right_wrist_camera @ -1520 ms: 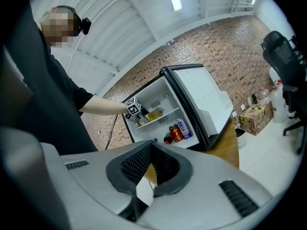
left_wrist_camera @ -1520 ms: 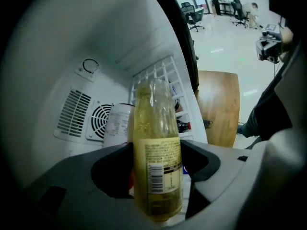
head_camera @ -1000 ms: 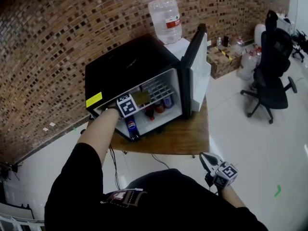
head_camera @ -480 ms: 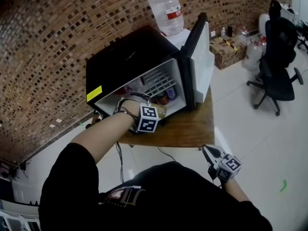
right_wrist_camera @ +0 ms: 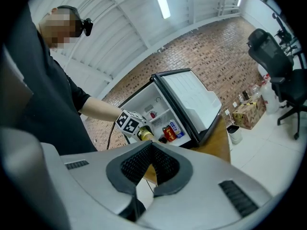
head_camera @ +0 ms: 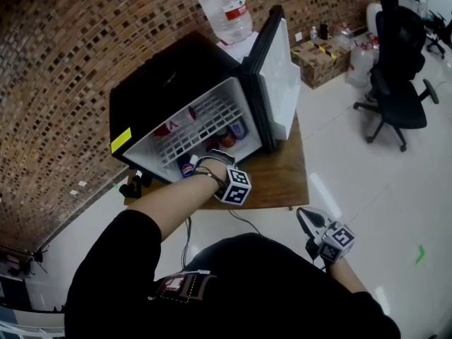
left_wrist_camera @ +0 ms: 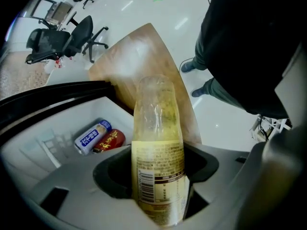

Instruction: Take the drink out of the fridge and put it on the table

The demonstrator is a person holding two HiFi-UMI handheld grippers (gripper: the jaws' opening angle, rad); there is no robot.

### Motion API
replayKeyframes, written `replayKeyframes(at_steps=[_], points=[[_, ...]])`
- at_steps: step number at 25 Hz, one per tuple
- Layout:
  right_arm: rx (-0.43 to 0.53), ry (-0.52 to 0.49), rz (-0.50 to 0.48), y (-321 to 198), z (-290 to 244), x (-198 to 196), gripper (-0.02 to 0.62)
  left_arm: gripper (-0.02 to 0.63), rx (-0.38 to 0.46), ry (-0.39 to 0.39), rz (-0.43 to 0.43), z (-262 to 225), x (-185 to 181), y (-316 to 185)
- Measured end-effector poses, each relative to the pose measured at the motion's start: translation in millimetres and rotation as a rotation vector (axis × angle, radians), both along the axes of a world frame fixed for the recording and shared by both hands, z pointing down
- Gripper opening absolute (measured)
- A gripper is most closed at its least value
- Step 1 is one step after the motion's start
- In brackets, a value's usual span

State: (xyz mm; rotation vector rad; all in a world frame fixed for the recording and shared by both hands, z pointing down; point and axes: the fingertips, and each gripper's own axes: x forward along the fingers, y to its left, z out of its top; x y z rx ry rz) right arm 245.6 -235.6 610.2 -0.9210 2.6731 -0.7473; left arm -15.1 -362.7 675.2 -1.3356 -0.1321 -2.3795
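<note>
A clear bottle of yellowish drink (left_wrist_camera: 156, 128) with a printed label stands between the jaws of my left gripper (left_wrist_camera: 160, 195), which is shut on it. In the head view that gripper (head_camera: 227, 177) is just outside the black mini fridge (head_camera: 176, 83), over the front of the wooden table (head_camera: 281, 181). The right gripper view shows the bottle (right_wrist_camera: 145, 134) beside the marker cube. My right gripper (head_camera: 308, 221) hangs low at my right side, jaws shut on nothing (right_wrist_camera: 151, 150).
The fridge door (head_camera: 279, 69) stands open to the right. Inside lie a red can (left_wrist_camera: 109, 140), a blue-white can (left_wrist_camera: 92, 136) and a cola bottle (head_camera: 186, 167). A water jug (head_camera: 222, 9) stands behind the fridge. An office chair (head_camera: 395, 62) and boxes (head_camera: 321, 51) are at right.
My left gripper has come out of the fridge with the yellowish bottle and now sits over the table in front of it. The right gripper has hardly moved.
</note>
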Motion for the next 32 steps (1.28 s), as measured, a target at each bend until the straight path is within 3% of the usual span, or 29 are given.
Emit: replayKeyframes(at_steps=[8, 13, 17, 21, 27, 32], points=[[-0.035, 0.027, 0.045, 11.4, 19.2, 21.0, 0.003, 0.284, -0.053, -0.143, -0.058, 56.7, -7.8, 10.2], [-0.041, -0.011, 0.059, 16.5, 14.0, 27.1, 0.003, 0.284, -0.086, -0.227, -0.125, 83.1, -18.3, 18.3], [-0.052, 0.027, 0.084, 19.7, 26.4, 36.8, 0.003, 0.285, -0.098, -0.311, -0.161, 98.8, -28.7, 22.0], [-0.016, 0.095, 0.056, 29.3, 46.7, 44.6, 0.003, 0.287, -0.069, -0.419, -0.123, 91.9, -34.3, 16.2], [-0.083, -0.018, 0.093, 31.5, 22.5, 41.0, 0.003, 0.29, 0.009, -0.587, -0.019, 86.1, -30.8, 10.9], [-0.09, 0.056, 0.098, 35.9, 34.9, 47.1, 0.003, 0.298, 0.033, -0.59, -0.013, 81.5, -18.4, 13.7]])
